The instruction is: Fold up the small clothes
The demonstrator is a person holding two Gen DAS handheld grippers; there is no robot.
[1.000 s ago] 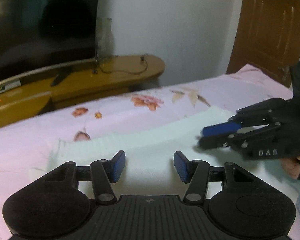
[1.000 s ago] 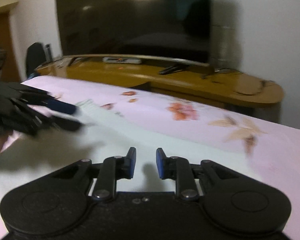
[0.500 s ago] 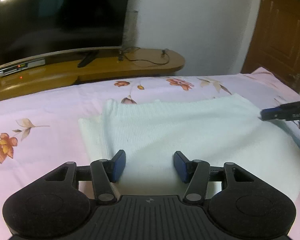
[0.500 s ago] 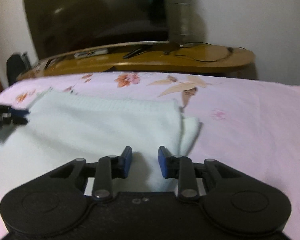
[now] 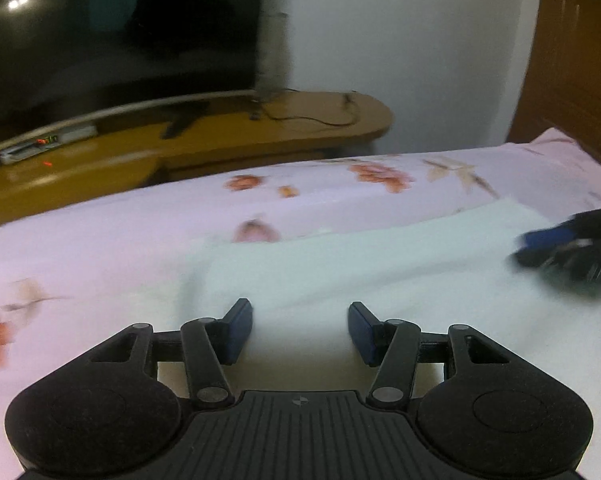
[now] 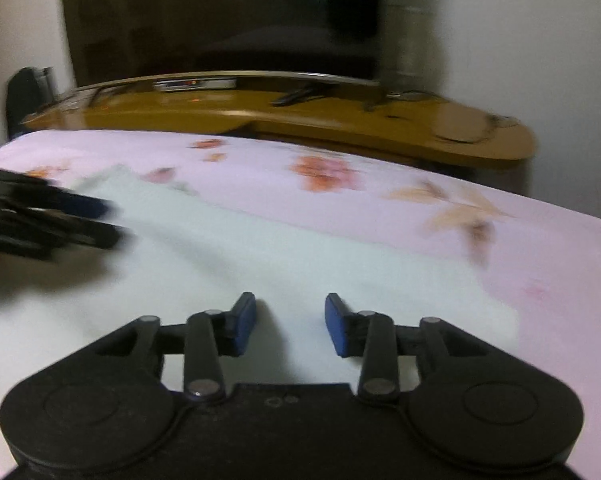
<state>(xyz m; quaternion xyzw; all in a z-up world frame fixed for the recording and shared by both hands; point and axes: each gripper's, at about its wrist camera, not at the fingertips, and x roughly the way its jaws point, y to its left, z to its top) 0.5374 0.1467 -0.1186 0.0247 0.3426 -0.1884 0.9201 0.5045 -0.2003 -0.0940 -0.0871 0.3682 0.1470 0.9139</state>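
White knit garment spread flat on the pink floral bedsheet, lying crosswise in front of both grippers, one end folded or bunched toward the left side in the left wrist view, detail lost to blur. Left gripper poised low over the near edge of the cloth, jaws apart with nothing between the pads but bare fabric below. Right gripper likewise over the near edge toward the garment's other end, jaws just been opening and now parted, nothing pinched between them. Each gripper visible as a dark blur at the side of the other's view. Beyond the bed, a wooden TV stand carrying a dark television, and a wooden door off to the right. Step in hand, by the look of it: lining up on the near hem ahead of a fold, no grasp yet made. Next move likely calls for lowering both sets of pads onto the hem, closing on the top layer only without catching the sheet, then lifting both ends evenly so the fold lands square. Risk of dragging the sheet along or of an uneven crease.
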